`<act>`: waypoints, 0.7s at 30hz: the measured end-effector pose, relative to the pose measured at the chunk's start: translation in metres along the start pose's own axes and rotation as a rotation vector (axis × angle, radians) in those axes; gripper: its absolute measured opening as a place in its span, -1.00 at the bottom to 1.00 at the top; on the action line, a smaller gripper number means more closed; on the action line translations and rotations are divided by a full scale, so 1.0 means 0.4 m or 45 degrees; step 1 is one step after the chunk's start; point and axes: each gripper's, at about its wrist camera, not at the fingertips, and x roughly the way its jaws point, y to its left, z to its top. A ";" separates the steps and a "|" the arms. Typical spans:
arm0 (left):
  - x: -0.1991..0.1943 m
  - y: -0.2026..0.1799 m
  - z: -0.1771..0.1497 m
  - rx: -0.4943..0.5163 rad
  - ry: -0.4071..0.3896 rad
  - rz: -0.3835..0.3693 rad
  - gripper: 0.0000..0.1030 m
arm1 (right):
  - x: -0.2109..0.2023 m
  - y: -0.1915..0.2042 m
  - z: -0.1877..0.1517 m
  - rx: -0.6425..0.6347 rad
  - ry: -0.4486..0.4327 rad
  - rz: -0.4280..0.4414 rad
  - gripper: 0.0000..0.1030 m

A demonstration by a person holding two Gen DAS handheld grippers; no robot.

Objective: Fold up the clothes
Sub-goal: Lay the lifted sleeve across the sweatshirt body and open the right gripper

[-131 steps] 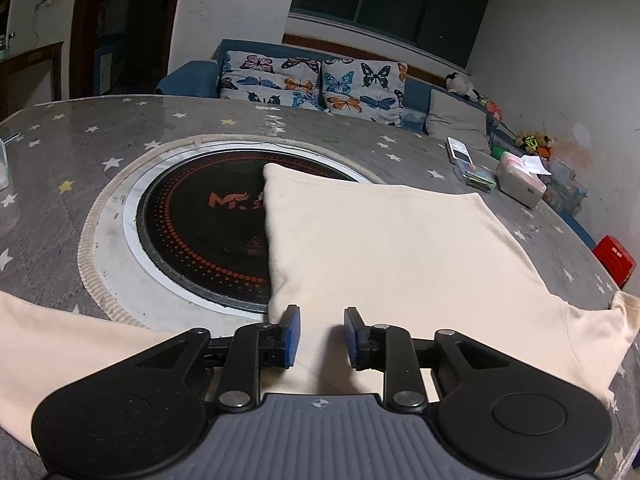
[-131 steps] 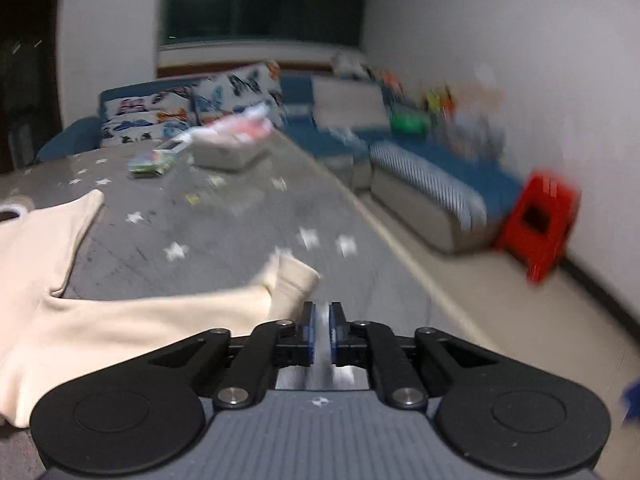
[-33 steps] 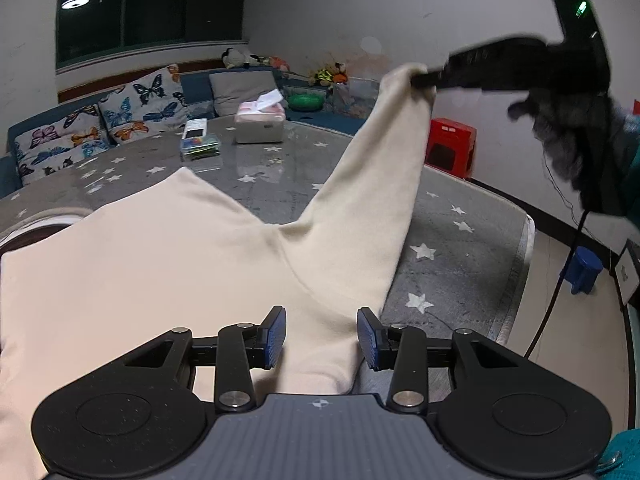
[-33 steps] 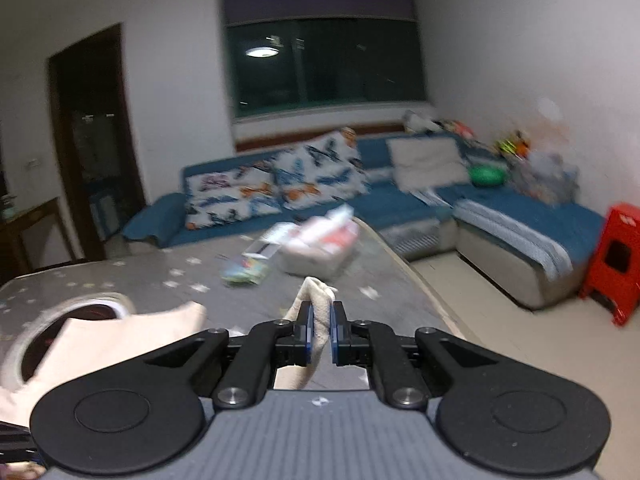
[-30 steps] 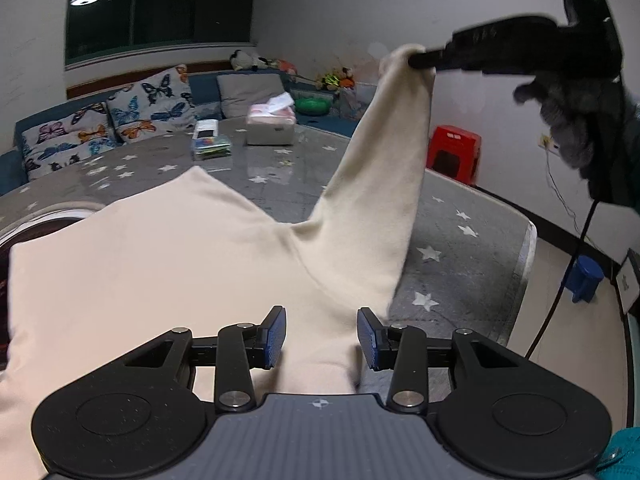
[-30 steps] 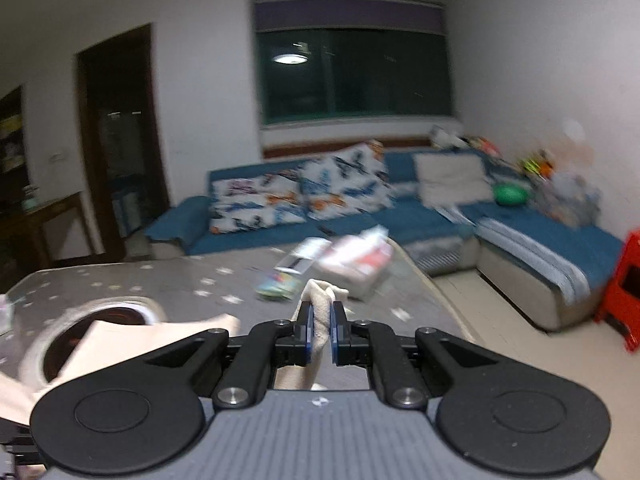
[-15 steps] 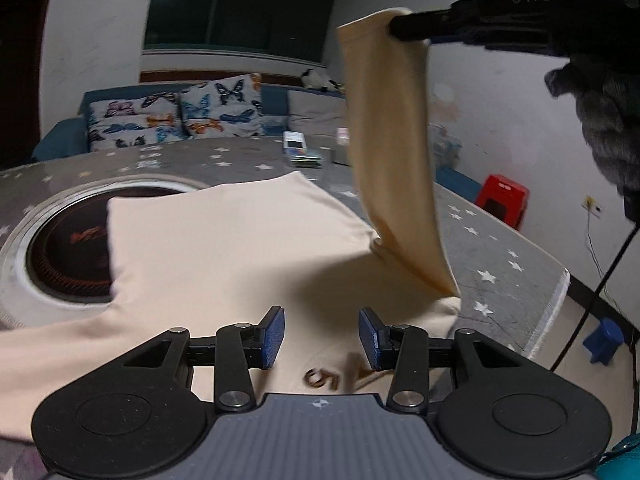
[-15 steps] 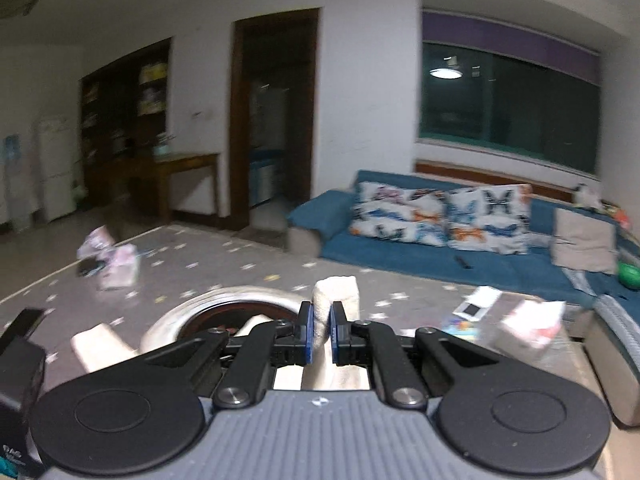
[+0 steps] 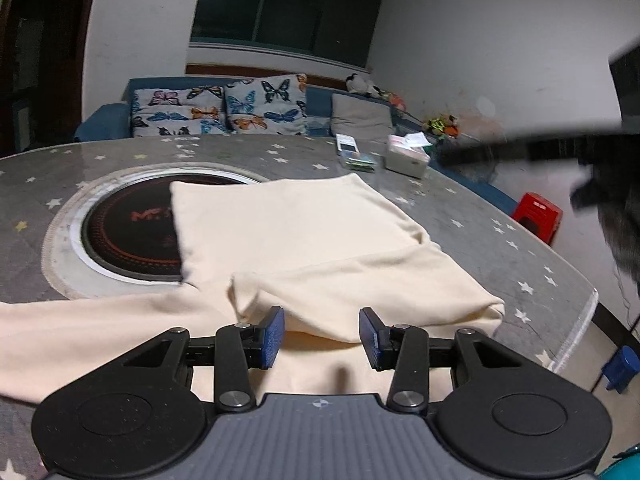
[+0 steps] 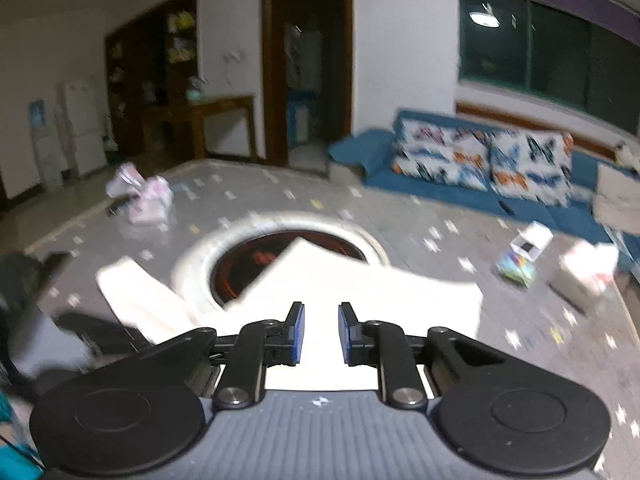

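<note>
A cream long-sleeved garment [image 9: 288, 236] lies flat on the grey star-patterned table [image 9: 500, 248]. Its right sleeve [image 9: 360, 280] is folded across the body, with the cuff just ahead of my left gripper [image 9: 321, 336]. The left gripper is open and empty, low over the near hem. The left sleeve [image 9: 80, 332] stretches out to the left. In the right wrist view the garment [image 10: 360, 296] looks blurred below my right gripper [image 10: 321, 332], which is open, empty and above the cloth. The right gripper shows as a dark blur at the right of the left wrist view [image 9: 520, 152].
A round black induction hob [image 9: 120, 228] sits in the table, partly under the garment. A tissue box [image 9: 406, 158] and a small packet [image 9: 358, 158] lie at the far right. A pink bag [image 10: 148, 200] lies on the far left. A red stool [image 9: 538, 216] stands beyond the table edge.
The right gripper carried the sleeve up and across, then opened and let it go. The sleeve now lies folded over the body. The right gripper has drawn away to the right.
</note>
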 end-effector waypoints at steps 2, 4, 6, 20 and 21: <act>-0.001 0.004 0.005 -0.007 -0.009 0.015 -0.13 | 0.016 -0.024 -0.040 0.016 0.066 -0.028 -0.63; -0.002 0.009 0.010 -0.016 -0.017 0.027 -0.13 | 0.033 -0.048 -0.090 0.039 0.141 -0.047 -0.63; -0.004 0.013 0.017 -0.021 -0.029 0.035 -0.13 | 0.045 -0.061 -0.135 0.058 0.199 -0.063 -0.63; 0.043 0.033 0.034 -0.050 0.004 0.099 -0.13 | 0.084 -0.110 -0.152 0.025 0.183 -0.094 -0.51; 0.046 0.038 0.036 -0.057 0.005 0.107 -0.13 | 0.096 -0.110 -0.145 -0.014 0.184 -0.089 -0.48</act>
